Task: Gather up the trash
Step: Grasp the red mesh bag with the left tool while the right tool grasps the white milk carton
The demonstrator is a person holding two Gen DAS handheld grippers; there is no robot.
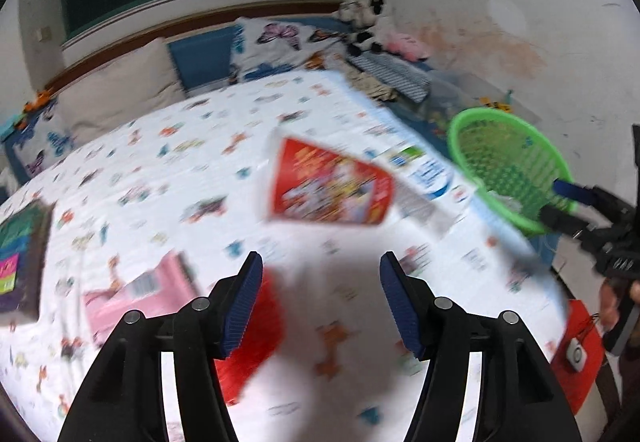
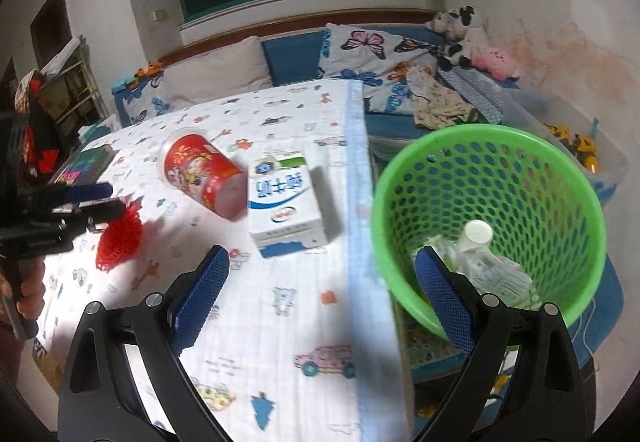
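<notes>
A red paper cup [image 1: 328, 184] [image 2: 204, 176] lies on its side on the patterned sheet. A white and blue milk carton [image 2: 286, 204] [image 1: 426, 178] lies beside it. A red mesh net [image 2: 118, 238] [image 1: 250, 330] lies under my left gripper [image 1: 320, 302], which is open; its fingers also show in the right wrist view [image 2: 94, 198]. My right gripper [image 2: 322, 296] looks open with one finger at the rim of the green basket [image 2: 496, 218] [image 1: 508, 170]. The basket holds a crumpled plastic bottle [image 2: 484, 262].
A pink packet [image 1: 136, 294] and a dark book [image 1: 20, 254] [image 2: 86, 164] lie on the sheet at the left. Pillows [image 2: 372, 50], plush toys [image 2: 472, 38] and clothes [image 2: 440, 102] lie at the back. A clear bin [image 2: 576, 146] of toys stands behind the basket.
</notes>
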